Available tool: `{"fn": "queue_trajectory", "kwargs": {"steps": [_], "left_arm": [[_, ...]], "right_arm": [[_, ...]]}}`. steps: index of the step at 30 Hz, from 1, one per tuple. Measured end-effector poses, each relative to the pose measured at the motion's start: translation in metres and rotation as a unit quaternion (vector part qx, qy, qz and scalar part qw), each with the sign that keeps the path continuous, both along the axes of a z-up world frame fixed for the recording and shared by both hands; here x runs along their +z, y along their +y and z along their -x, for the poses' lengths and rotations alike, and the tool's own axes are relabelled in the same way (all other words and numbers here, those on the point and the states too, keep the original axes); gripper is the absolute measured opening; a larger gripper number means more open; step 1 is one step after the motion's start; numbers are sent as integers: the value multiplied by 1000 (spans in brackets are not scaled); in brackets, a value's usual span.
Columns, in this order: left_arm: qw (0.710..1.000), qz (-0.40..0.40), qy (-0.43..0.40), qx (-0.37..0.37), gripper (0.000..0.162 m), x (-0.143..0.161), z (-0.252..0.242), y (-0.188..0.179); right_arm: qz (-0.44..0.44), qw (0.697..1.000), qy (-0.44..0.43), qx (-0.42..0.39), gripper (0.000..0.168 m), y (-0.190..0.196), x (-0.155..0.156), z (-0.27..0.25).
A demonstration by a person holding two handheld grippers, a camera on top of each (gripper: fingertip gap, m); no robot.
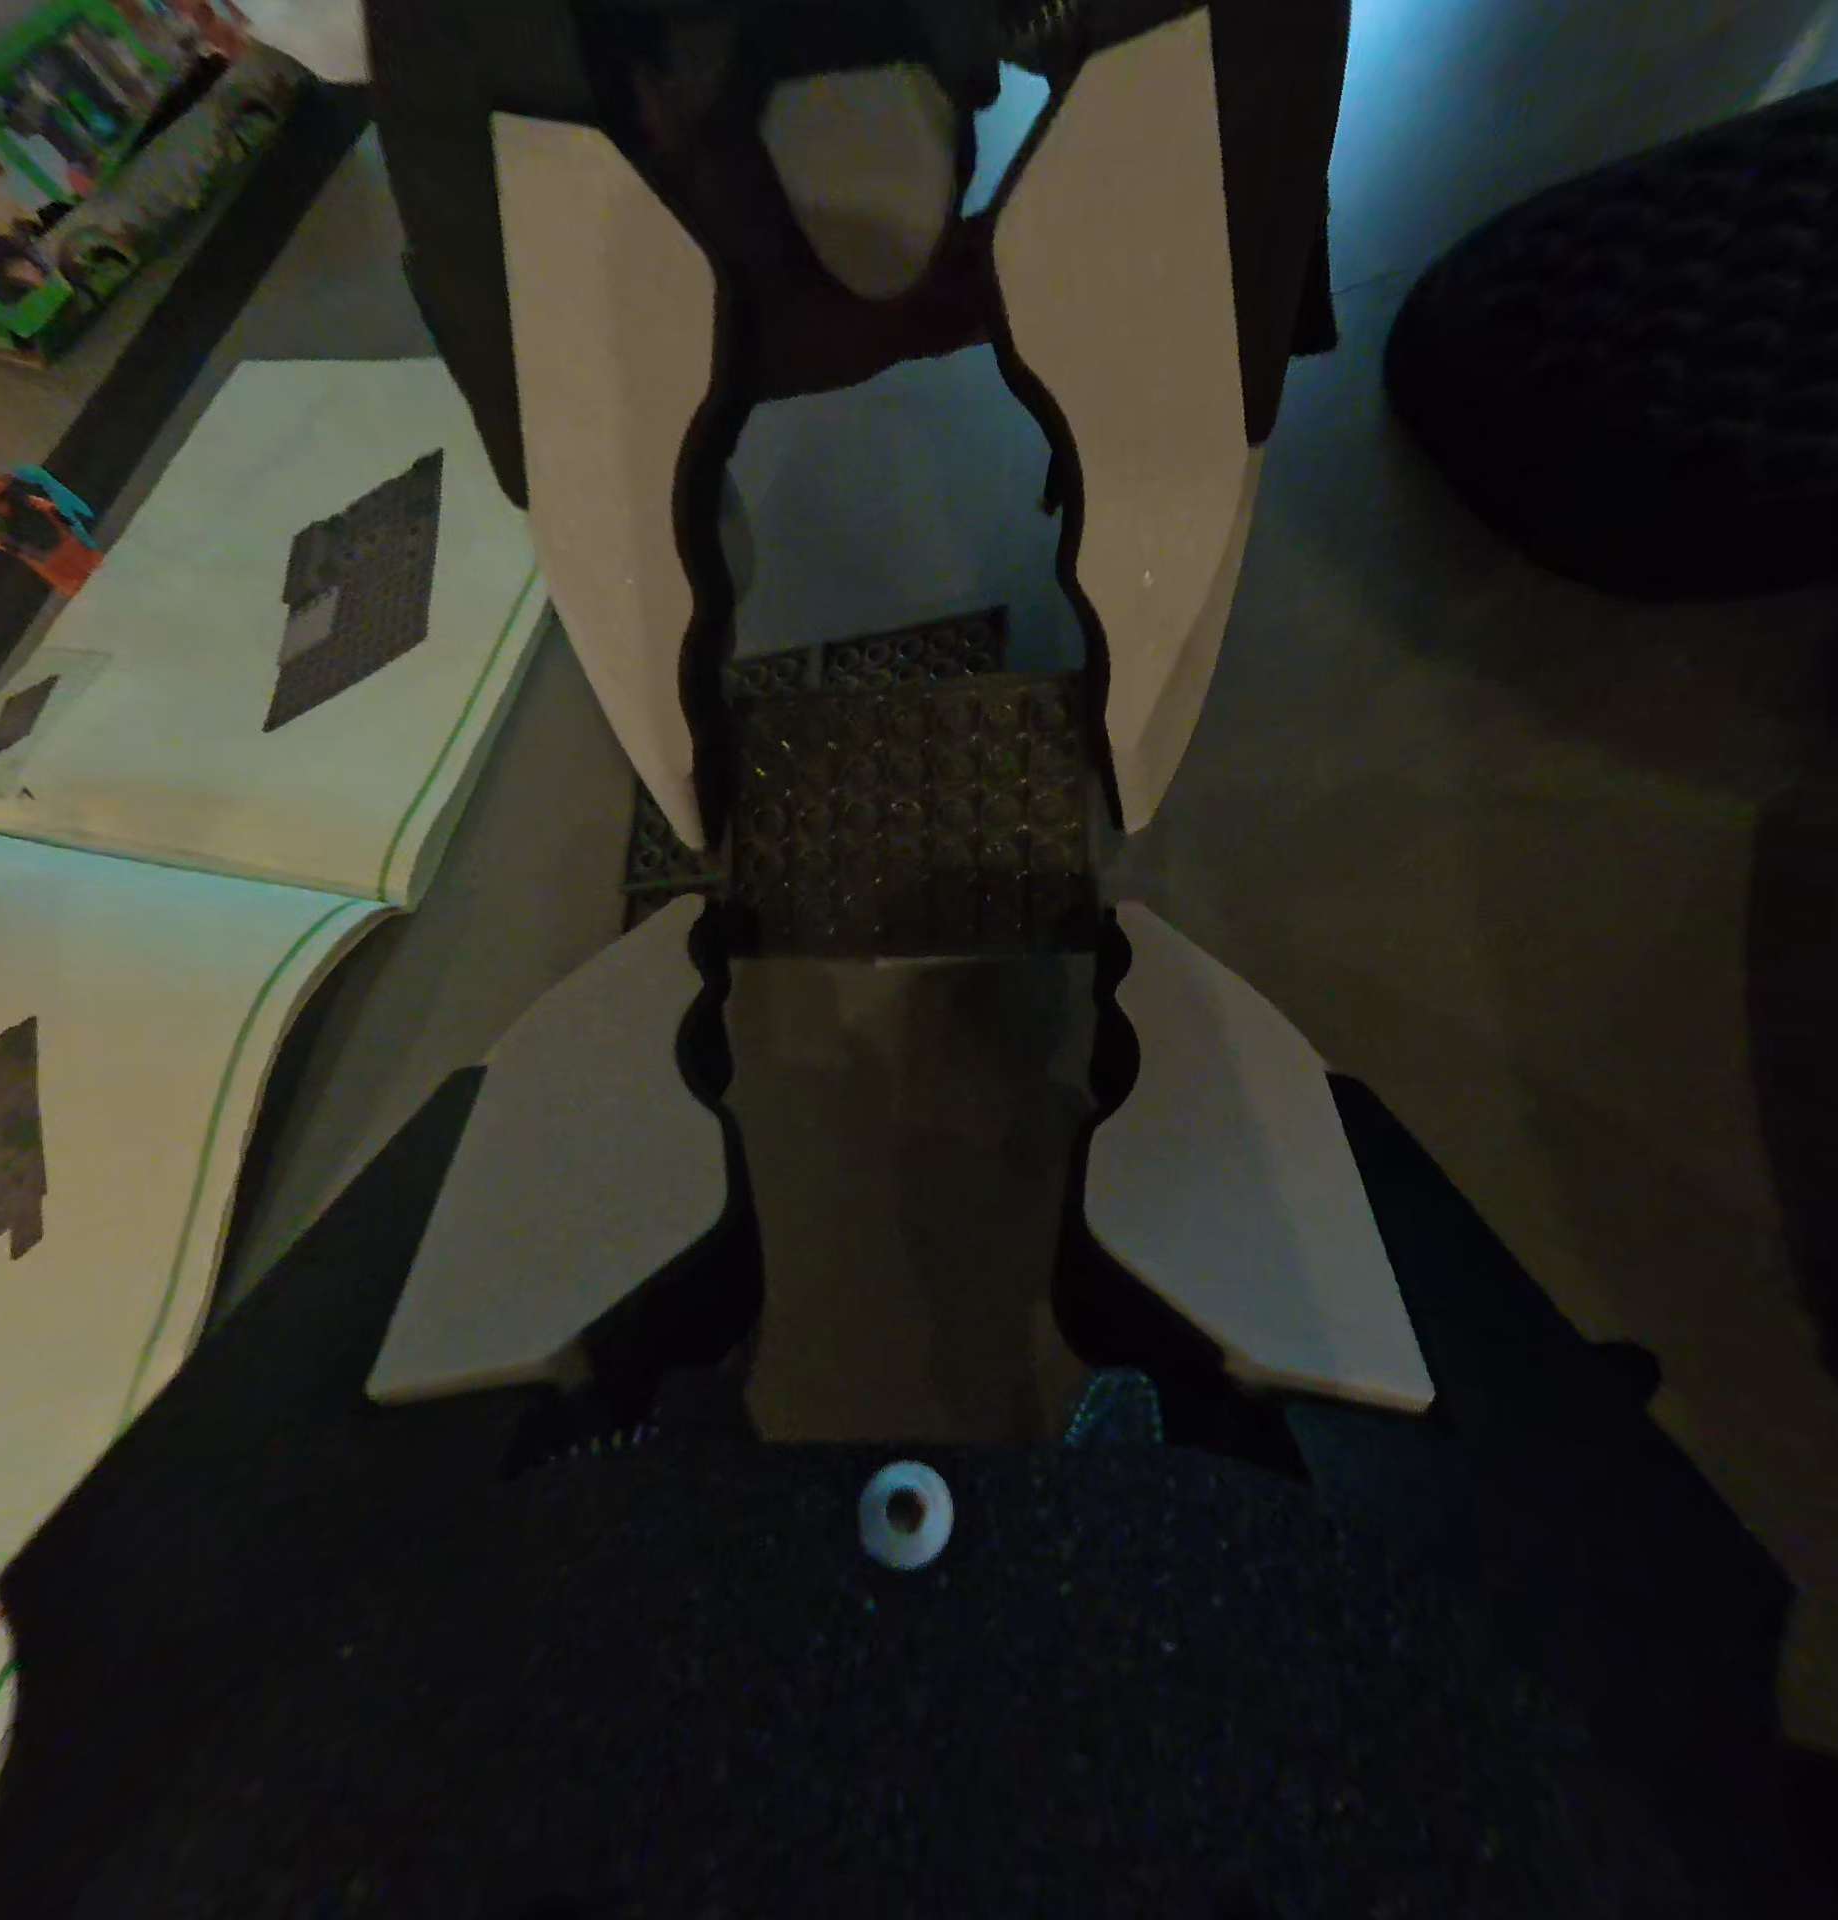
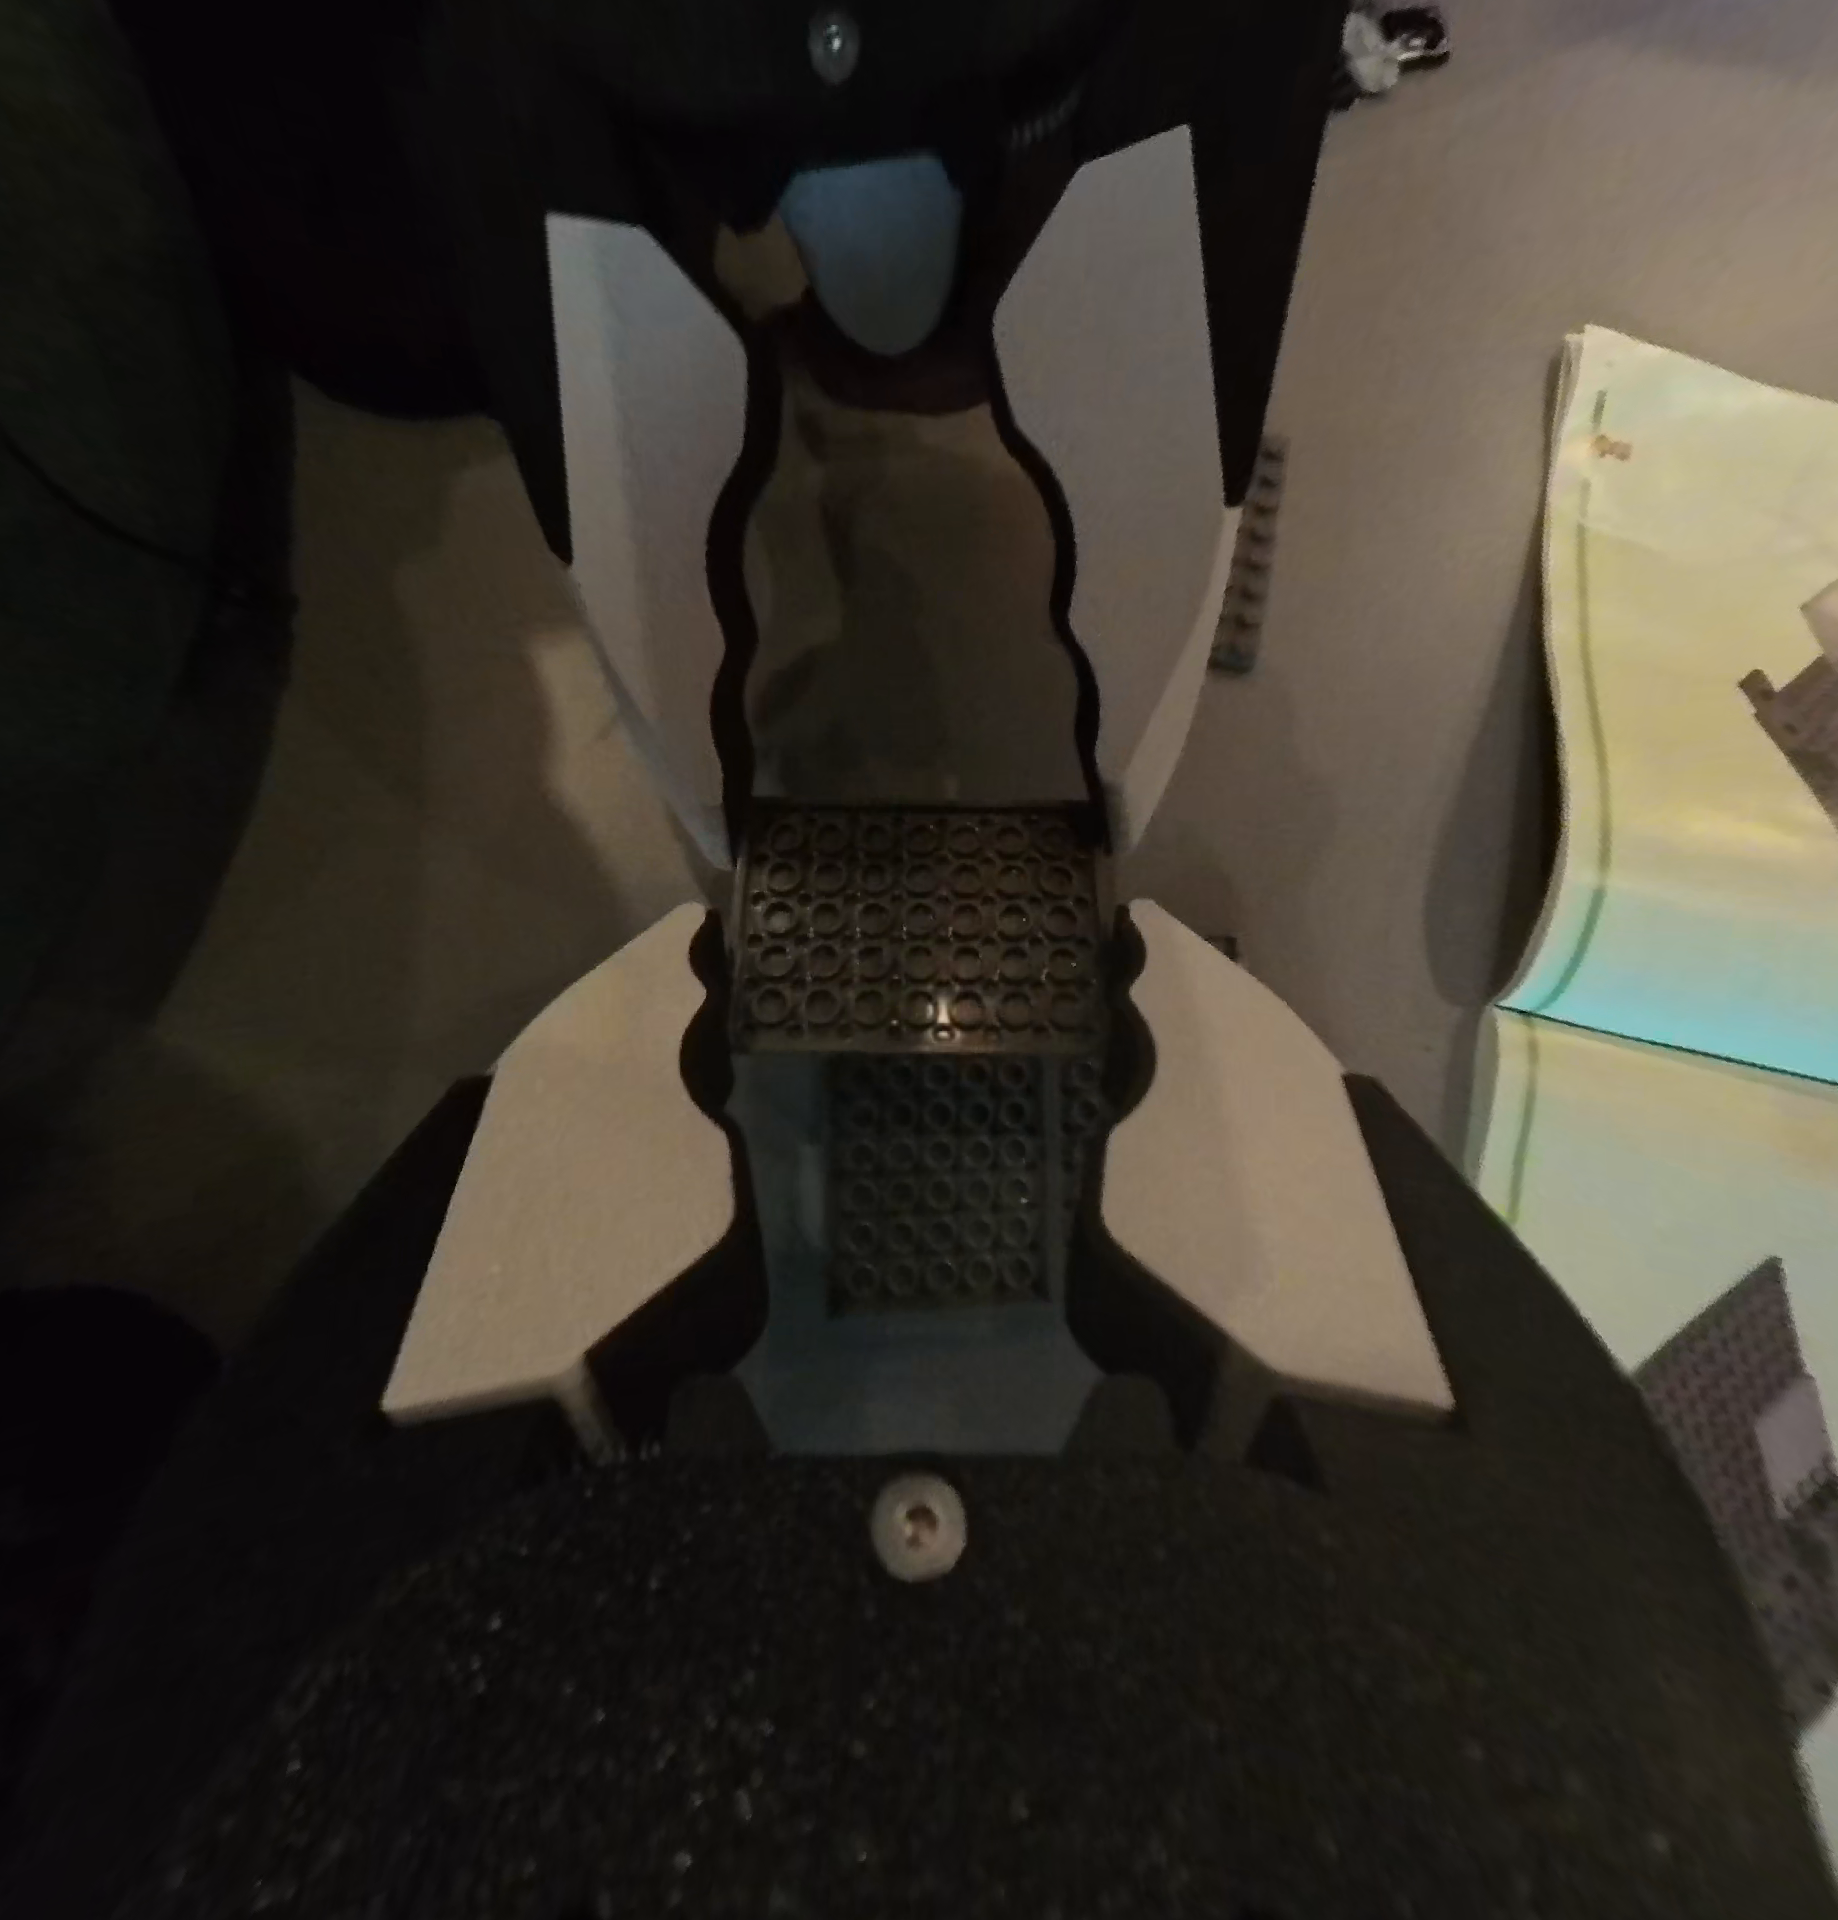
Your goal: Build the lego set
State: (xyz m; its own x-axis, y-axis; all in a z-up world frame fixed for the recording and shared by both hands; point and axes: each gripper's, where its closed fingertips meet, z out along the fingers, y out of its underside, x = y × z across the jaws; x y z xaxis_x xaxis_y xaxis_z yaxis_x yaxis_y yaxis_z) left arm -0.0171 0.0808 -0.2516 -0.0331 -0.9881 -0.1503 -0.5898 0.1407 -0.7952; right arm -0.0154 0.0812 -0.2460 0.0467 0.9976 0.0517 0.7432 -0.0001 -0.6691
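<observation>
Dimly, both grippers are meeting tip to tip around dark studded plates. The left gripper (image 1: pixel 910 920) is clamping a dark plate (image 1: pixel 910 810) between its pads, jaws part-closed; a further plate edge behind is hard to make out. The right gripper (image 2: pixel 920 925) is gripping a grey plate (image 2: pixel 920 935), underside tubes showing. An open instruction booklet (image 1: pixel 271 644) is lying on the table (image 1: pixel 1414 831), beside a cut-off box (image 1: pixel 73 177).

Both views dim, heavy shadows; bluish glow upper right, left wrist view; fisheye-warped edges.
</observation>
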Motion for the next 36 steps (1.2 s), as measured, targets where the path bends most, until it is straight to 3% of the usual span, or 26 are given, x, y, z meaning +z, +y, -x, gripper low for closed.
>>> {"fn": "queue_trajectory", "kwargs": {"steps": [5,12,20,36], "left_arm": [[1000,9,7,2,68,1,7,12],[997,19,71,-23,68,-18,12,15],[990,65,122,-15,68,-25,15,11],[987,64,144,-15,68,-30,16,10]], "right_arm": [[-10,1000,-16,-25,84,11,-1,-26],[-3,997,-51,-66,95,13,-29,-65],[26,998,-58,-26,109,18,-42,-60],[49,996,-72,8,110,26,-46,-55]]}}
